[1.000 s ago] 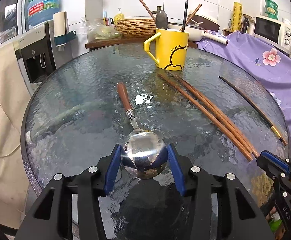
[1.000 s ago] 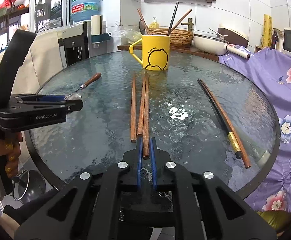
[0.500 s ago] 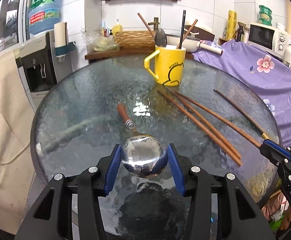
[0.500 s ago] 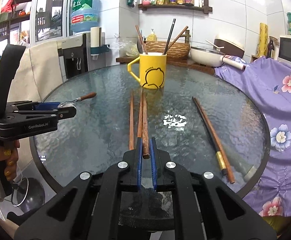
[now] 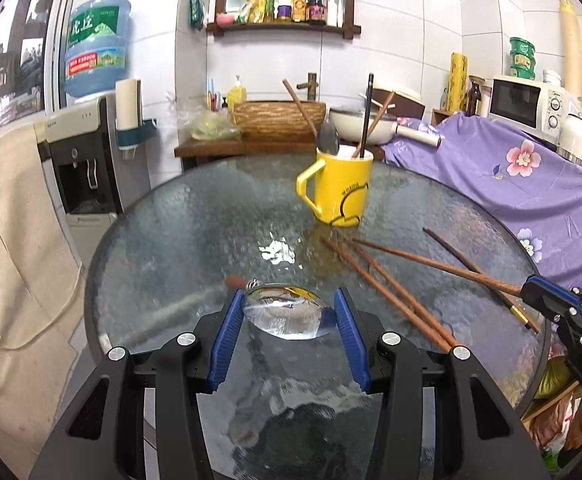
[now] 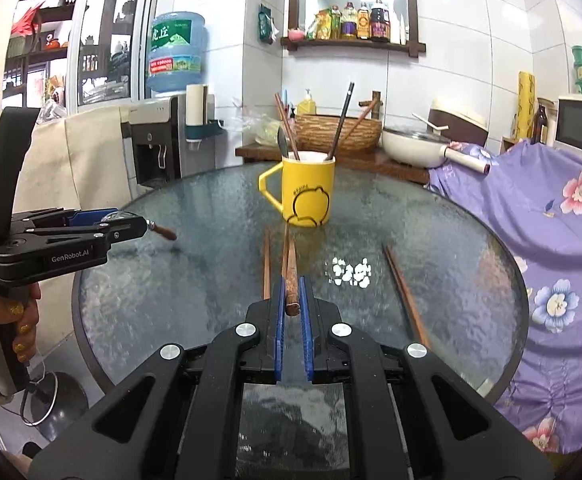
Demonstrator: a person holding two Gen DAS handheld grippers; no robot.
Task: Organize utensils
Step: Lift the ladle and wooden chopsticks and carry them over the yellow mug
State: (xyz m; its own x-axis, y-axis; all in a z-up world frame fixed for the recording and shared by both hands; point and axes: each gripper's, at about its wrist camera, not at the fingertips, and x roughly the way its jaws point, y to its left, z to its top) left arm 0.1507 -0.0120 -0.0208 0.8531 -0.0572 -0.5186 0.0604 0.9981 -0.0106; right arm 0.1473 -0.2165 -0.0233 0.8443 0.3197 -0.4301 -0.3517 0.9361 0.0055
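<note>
Both grippers have risen since a second ago. The left gripper point(image 5: 287, 312) clamps the shiny spoon point(image 5: 285, 316) by its bowl; the right gripper point(image 6: 291, 312) pinches a brown chopstick point(image 6: 291, 280), both seemingly clear of the glass table point(image 6: 431, 232). The yellow mug point(image 6: 307, 192) holds chopsticks and a spoon.

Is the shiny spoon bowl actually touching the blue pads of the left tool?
Touching. The left wrist view shows the spoon bowl wedged between the left tool, its rim meeting both blue pads with no gap.
</note>
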